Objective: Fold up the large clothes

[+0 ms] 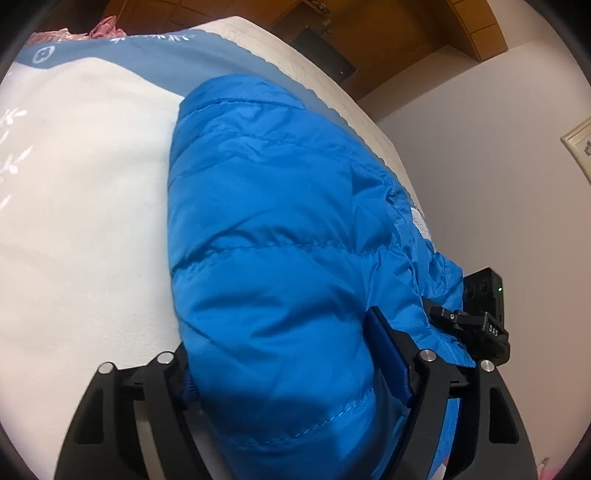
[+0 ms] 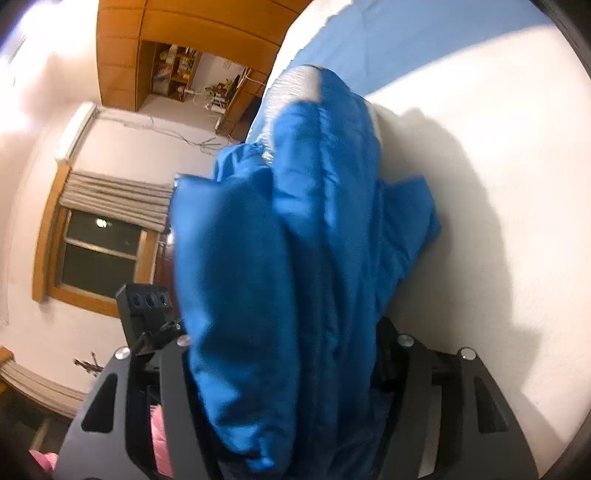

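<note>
A bright blue puffy jacket (image 1: 277, 236) lies bunched on a white bed cover (image 1: 81, 192). My left gripper (image 1: 284, 373) is shut on a thick fold of the jacket, which bulges between its fingers and hides the fingertips. In the right wrist view the same jacket (image 2: 295, 236) hangs in folds, with a silver lining patch (image 2: 295, 85) at its far end. My right gripper (image 2: 284, 369) is shut on the jacket's edge; its fingertips are hidden by cloth.
The bed cover has a blue band (image 1: 155, 51) along its far side. Pink fabric (image 1: 103, 29) lies beyond it. A white wall (image 1: 480, 166), wooden cabinets (image 2: 184, 48) and a dark window (image 2: 99, 251) surround the bed.
</note>
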The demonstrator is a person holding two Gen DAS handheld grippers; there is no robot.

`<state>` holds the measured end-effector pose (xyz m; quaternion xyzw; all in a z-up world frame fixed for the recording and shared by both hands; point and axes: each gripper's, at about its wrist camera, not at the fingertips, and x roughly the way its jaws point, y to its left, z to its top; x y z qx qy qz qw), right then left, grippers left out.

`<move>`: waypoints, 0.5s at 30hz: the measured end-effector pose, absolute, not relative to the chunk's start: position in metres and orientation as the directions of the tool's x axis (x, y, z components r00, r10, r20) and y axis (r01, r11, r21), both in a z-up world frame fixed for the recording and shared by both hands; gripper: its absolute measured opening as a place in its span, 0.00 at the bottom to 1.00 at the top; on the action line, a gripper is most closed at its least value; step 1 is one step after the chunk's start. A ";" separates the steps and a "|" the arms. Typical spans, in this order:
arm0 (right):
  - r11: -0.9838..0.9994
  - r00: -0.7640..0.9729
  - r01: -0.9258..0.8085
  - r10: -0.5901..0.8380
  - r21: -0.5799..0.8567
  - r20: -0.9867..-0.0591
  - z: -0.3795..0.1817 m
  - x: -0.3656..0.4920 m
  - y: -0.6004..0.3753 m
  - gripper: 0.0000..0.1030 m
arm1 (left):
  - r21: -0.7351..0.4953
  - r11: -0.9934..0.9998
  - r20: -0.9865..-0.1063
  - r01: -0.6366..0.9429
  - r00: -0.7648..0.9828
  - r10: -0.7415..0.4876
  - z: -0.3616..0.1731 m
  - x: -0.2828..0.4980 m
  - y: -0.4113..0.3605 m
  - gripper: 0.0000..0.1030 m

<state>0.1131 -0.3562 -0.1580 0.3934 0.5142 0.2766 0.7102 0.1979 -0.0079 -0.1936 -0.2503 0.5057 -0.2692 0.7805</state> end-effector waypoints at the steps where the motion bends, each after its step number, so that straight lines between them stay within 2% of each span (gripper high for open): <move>1: 0.547 0.318 0.009 0.792 0.837 -0.521 -0.156 0.112 -0.356 0.58 | -0.660 0.733 -0.657 0.167 0.346 -0.670 -0.193 0.202 -0.005 0.76; 6: 0.653 0.322 -0.005 0.718 0.757 -0.617 -0.126 0.109 -0.357 0.68 | -0.618 0.776 -0.709 0.127 0.335 -0.620 -0.179 0.198 -0.003 0.78; 15: 0.796 0.350 -0.126 0.595 0.593 -0.724 -0.060 0.034 -0.347 0.69 | -0.435 0.886 -0.775 0.157 0.435 -0.458 -0.123 0.140 -0.010 0.79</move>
